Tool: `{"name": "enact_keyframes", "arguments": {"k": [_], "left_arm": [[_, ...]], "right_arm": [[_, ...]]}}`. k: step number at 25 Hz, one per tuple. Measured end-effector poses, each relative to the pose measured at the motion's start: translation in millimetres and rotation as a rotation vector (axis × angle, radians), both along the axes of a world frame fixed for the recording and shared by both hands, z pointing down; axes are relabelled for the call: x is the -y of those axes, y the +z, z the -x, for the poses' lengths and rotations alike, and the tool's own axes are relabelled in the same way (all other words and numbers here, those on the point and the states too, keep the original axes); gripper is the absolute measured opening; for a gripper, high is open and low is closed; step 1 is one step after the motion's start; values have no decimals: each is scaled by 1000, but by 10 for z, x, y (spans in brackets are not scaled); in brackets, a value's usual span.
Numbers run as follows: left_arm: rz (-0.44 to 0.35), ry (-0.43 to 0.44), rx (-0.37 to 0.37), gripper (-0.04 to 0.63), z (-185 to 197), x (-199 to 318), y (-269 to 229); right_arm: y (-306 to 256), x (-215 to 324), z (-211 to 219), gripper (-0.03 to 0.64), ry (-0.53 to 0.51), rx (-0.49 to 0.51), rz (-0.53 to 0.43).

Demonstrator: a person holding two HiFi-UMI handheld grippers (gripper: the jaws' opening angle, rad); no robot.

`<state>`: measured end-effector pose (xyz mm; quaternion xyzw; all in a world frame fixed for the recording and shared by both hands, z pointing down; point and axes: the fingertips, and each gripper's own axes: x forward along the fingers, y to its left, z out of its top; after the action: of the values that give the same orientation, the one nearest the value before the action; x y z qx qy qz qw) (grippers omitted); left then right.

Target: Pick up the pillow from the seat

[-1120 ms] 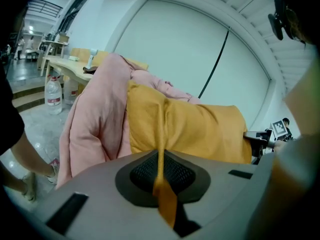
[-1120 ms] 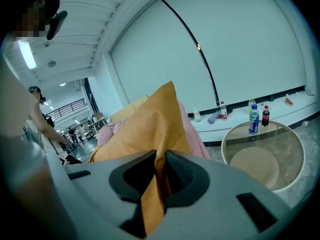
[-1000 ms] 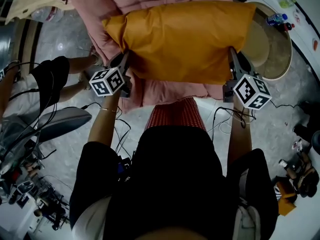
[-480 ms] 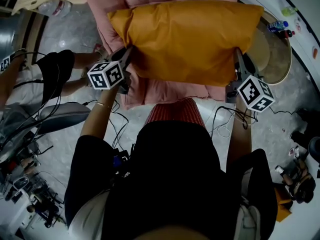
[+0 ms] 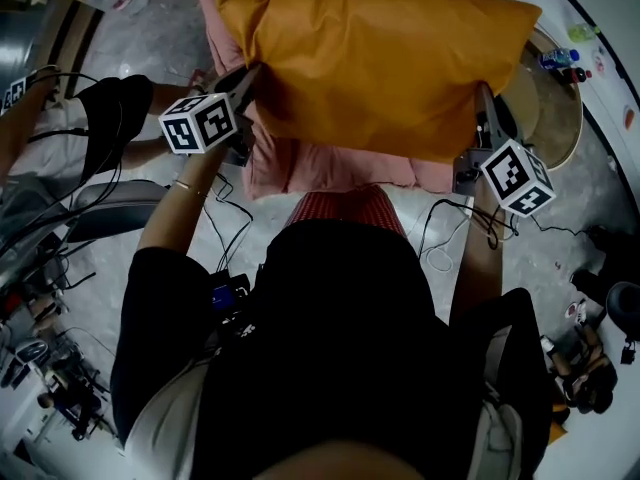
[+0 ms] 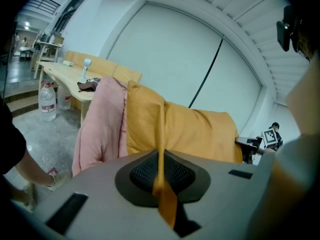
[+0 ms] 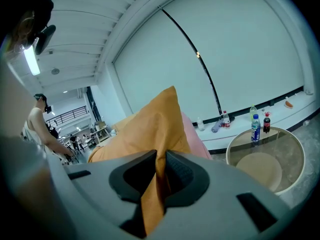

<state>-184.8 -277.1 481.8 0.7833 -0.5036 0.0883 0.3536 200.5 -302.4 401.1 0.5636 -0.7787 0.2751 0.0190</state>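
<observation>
An orange pillow (image 5: 380, 63) hangs stretched between my two grippers, above the pink padded seat (image 5: 330, 176). My left gripper (image 5: 247, 86) is shut on the pillow's left edge; in the left gripper view a fold of orange fabric (image 6: 161, 184) runs between its pads, with the pillow (image 6: 195, 129) and pink seat (image 6: 100, 124) beyond. My right gripper (image 5: 484, 108) is shut on the pillow's right corner. In the right gripper view the pillow (image 7: 150, 124) rises from the right gripper (image 7: 161, 176), pinched between its pads.
A round glass table (image 5: 555, 118) with bottles (image 5: 555, 60) stands right of the seat, also the glass table (image 7: 265, 159) in the right gripper view. Cables (image 5: 440, 243) lie on the floor. A person's leg (image 5: 110, 118) is at the left. A wooden table (image 6: 65, 76) and water jug (image 6: 47, 101) stand beyond.
Both grippers have carried the pillow upward and away from me, off the pink seat. The grips on both ends are unchanged.
</observation>
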Motion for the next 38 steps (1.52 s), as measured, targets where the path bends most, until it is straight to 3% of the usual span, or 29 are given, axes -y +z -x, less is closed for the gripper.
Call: {"name": "enact_keyframes", "arguments": {"k": [13,38], "left_arm": [[-67,-17,32,29,270,-59,-468],[-185,-67,31,29,353,88,-1084]], "right_arm": [[-69,-150,247,67,-33,51,12],[-552,97,331,67,-64,80,-96]]}}
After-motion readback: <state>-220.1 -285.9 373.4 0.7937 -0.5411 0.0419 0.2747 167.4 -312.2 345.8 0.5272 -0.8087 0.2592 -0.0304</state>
